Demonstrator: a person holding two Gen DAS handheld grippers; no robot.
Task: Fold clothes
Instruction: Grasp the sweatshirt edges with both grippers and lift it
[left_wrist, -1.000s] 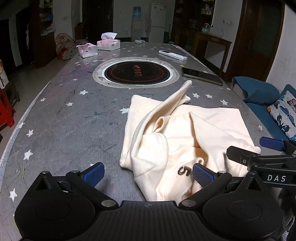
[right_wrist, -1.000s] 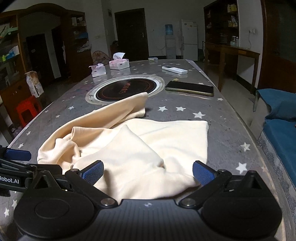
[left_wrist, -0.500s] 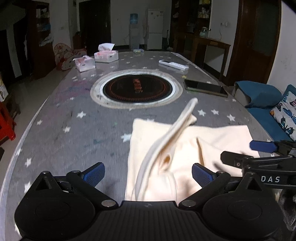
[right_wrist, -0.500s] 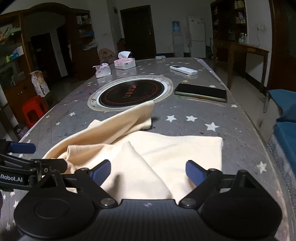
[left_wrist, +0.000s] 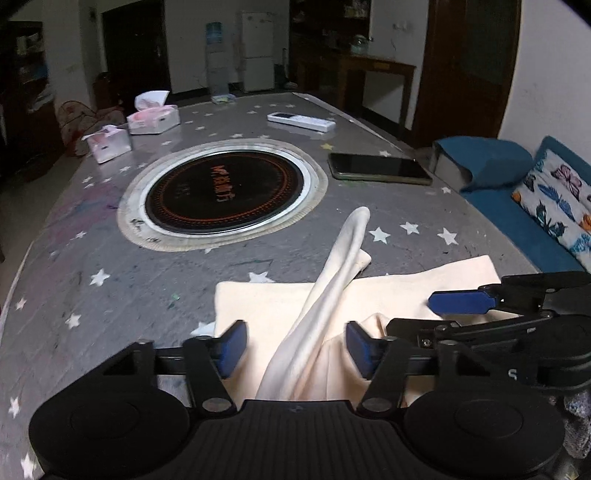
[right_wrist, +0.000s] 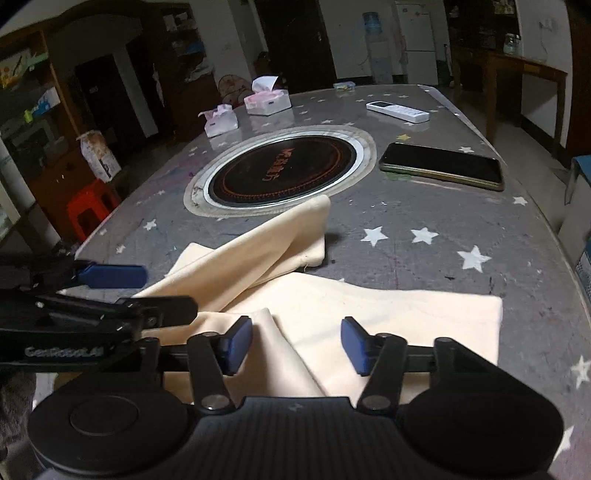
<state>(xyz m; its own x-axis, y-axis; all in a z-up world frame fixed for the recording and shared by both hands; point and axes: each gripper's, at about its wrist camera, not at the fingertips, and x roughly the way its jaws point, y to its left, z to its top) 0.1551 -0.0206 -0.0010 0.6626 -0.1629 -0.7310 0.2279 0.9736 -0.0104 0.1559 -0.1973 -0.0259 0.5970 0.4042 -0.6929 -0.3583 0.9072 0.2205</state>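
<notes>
2 parted grippers (left_wrist: 293, 345) (right_wrist: 297, 345) over garment (right_wrist: 388, 314)

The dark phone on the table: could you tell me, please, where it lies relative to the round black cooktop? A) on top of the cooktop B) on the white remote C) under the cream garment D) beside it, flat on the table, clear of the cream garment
D: the phone lies flat on the table beside the cooktop, apart from the cream garment and the white remote.
</notes>
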